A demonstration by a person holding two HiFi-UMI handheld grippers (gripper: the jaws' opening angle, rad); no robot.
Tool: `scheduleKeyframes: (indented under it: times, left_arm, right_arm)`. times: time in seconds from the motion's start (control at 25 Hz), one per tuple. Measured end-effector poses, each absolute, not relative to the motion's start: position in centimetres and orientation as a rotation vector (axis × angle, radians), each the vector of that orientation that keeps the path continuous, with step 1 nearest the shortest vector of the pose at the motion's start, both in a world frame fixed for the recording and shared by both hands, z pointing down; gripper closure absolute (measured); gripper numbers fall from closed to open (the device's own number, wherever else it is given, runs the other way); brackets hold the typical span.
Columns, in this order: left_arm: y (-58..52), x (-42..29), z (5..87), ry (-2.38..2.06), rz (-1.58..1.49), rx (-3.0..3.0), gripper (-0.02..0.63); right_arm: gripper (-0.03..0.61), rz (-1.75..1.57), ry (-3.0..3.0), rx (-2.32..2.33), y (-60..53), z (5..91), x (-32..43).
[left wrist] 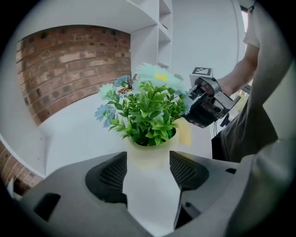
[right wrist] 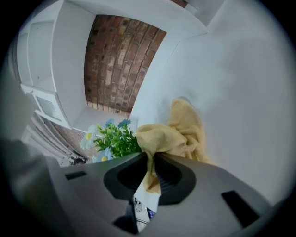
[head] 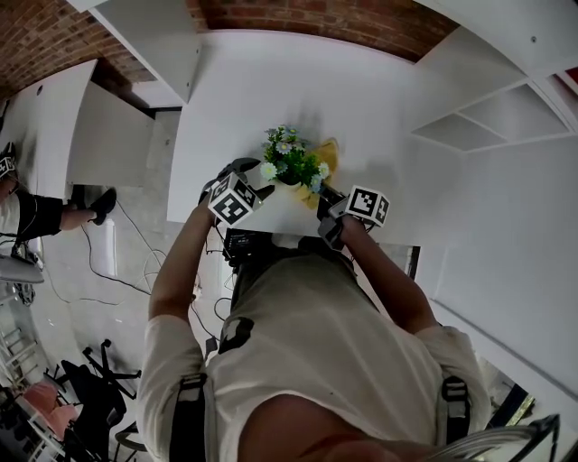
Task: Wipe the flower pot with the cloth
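Observation:
A small cream flower pot (left wrist: 147,155) with green leaves and pale blue and white flowers (head: 293,162) stands near the white table's front edge. My left gripper (left wrist: 149,175) is open. Its two fingers sit just short of the pot on either side, and the pads do not press it. My right gripper (right wrist: 151,166) is shut on a yellow cloth (right wrist: 178,134), which bunches out ahead of the jaws. In the head view the cloth (head: 328,159) lies against the pot's right side, and the right gripper (head: 336,209) is close beside it. The plant (right wrist: 118,141) shows to the cloth's left.
The white table (head: 361,99) runs back to a brick wall (head: 298,13). White shelves (head: 488,117) stand at the right, another white panel (head: 158,41) at the left. A seated person's leg (head: 77,215) and an office chair (head: 90,388) are on the floor at the left.

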State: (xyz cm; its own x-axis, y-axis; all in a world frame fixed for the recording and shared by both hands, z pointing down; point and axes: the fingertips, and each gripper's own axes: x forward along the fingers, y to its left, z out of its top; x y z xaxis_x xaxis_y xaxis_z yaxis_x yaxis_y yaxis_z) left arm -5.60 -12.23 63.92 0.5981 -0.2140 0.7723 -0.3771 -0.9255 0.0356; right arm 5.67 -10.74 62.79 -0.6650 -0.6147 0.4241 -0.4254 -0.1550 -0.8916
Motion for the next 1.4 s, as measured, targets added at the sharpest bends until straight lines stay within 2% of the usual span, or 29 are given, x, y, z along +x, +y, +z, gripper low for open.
scheduleKeyframes:
  times: [0.24,0.68,1.08,1.4]
  left_arm:
    - [-12.4,-4.5,64.3,-0.492,1.225,2.644,0.316]
    - [-10.0,-4.6,64.4,-0.901,1.129,2.444,0.318]
    - [-10.7,-8.1,64.1,-0.787,1.251,2.511,0.318]
    - [-10.4,-5.9,65.0,-0.764,1.198,2.528,0.331]
  right_arm:
    - [0.517,-1.919,1.948,-1.219,-11.1,62.7,5.2]
    - [0.517,-2.055,2.051,-1.106,-7.2,64.3,2.4]
    - [0.517,-1.935,2.015,-1.127,-11.1,61.7,5.1]
    - [0.517,-1.934,2.051,-1.083,-9.9,61.5,3.3]
